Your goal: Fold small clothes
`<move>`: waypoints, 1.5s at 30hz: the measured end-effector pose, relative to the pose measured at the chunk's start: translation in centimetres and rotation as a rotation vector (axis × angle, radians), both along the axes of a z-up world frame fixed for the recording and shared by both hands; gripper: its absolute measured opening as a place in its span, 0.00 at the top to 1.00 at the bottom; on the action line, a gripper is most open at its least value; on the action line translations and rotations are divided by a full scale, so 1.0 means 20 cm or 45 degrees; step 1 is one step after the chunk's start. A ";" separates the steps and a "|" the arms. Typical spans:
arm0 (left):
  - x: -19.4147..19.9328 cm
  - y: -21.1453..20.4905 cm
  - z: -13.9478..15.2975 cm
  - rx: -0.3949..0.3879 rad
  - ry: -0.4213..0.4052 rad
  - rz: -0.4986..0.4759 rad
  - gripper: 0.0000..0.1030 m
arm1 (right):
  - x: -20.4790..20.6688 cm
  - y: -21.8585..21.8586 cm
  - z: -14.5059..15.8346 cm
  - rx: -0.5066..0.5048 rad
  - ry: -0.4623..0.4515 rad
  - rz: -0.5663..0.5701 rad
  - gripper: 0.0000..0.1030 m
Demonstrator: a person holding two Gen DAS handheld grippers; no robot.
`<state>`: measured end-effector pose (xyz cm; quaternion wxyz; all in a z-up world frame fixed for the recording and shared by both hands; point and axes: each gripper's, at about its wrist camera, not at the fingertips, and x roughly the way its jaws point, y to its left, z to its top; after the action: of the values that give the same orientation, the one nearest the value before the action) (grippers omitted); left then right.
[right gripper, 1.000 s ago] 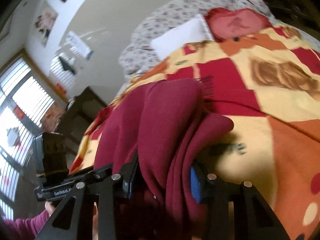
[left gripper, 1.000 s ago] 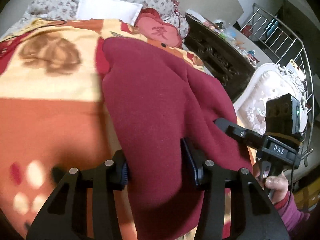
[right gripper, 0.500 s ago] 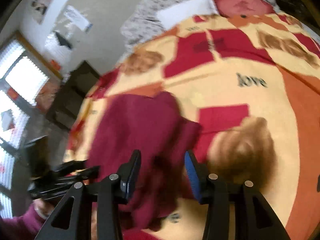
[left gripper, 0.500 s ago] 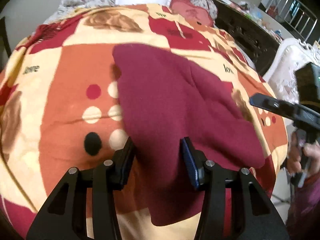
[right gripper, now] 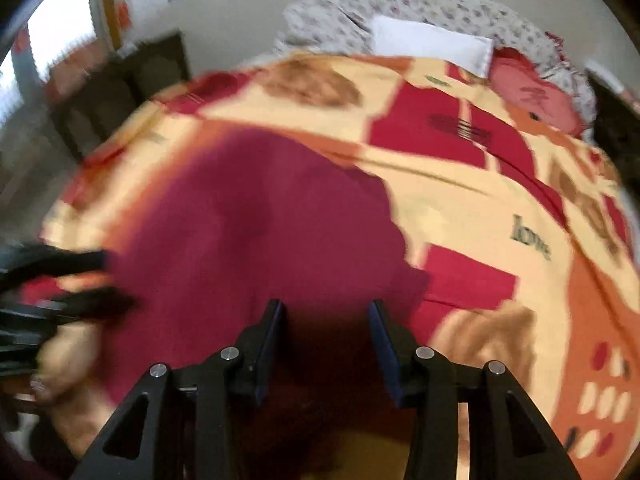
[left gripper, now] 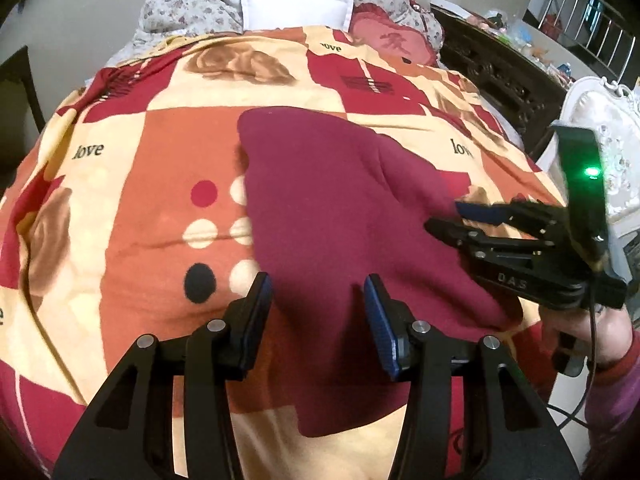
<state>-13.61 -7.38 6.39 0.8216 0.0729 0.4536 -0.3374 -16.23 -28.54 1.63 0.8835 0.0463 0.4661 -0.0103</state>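
Observation:
A dark red garment (left gripper: 332, 208) lies spread flat on the patterned blanket (left gripper: 160, 184). My left gripper (left gripper: 316, 292) hovers over the garment's near left part, jaws apart and nothing pinched between them. In the left wrist view my right gripper (left gripper: 446, 216) reaches in from the right over the garment's right edge, held by a hand (left gripper: 600, 332). The blurred right wrist view shows the same garment (right gripper: 248, 232) under my right gripper (right gripper: 326, 316), whose jaws stand apart above its near edge. My left gripper (right gripper: 108, 280) is a dark smear at the left there.
A white pillow (left gripper: 296, 10) and a red heart-shaped cushion (left gripper: 388, 40) lie at the head of the bed. Dark carved furniture (left gripper: 500, 68) and a white ornate chair (left gripper: 600, 128) stand along the right side. The blanket (right gripper: 460, 208) runs on to the right of the garment.
A second ago the garment hung bunched between both pairs of jaws; now it lies flat on the blanket, clear of them. Both grippers have tilted down and drawn back toward its near edge.

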 end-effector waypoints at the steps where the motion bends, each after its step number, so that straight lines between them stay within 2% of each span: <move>1: 0.00 0.00 0.00 -0.001 -0.005 0.007 0.54 | -0.01 -0.04 0.00 0.065 -0.008 -0.028 0.59; 5: -0.01 -0.01 0.00 -0.001 -0.035 0.054 0.54 | -0.07 -0.02 0.07 0.018 -0.034 -0.032 0.59; 11: -0.04 -0.04 0.01 0.040 -0.039 0.104 0.54 | -0.19 0.08 0.24 0.027 -0.135 -0.048 0.59; 15: -0.05 -0.03 0.03 0.037 -0.041 0.148 0.54 | -0.25 0.13 0.28 0.034 -0.178 -0.098 0.56; 18: -0.05 0.00 0.04 0.031 -0.035 0.182 0.54 | -0.27 0.15 0.28 0.043 -0.188 -0.115 0.55; 22: -0.05 0.00 0.02 0.048 0.008 0.164 0.54 | -0.29 0.16 0.26 0.065 -0.187 -0.137 0.55; 29: -0.07 0.00 0.04 0.046 -0.019 0.184 0.54 | -0.30 0.16 0.23 0.076 -0.158 -0.182 0.52; 31: -0.07 0.00 0.04 0.048 -0.026 0.180 0.54 | -0.30 0.17 0.22 0.075 -0.152 -0.184 0.50; 33: -0.06 0.00 0.05 0.046 -0.027 0.178 0.54 | -0.30 0.17 0.21 0.078 -0.151 -0.186 0.40; 35: -0.07 0.00 0.05 0.050 -0.037 0.183 0.54 | -0.30 0.17 0.21 0.083 -0.153 -0.189 0.37; 45: -0.05 0.00 0.06 0.052 -0.036 0.189 0.54 | -0.29 0.15 0.20 0.084 -0.132 -0.196 0.36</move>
<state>-14.67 -7.39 7.49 0.8491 0.0606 0.4530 -0.2650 -21.99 -25.46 5.70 0.9009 0.1116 0.4151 -0.0604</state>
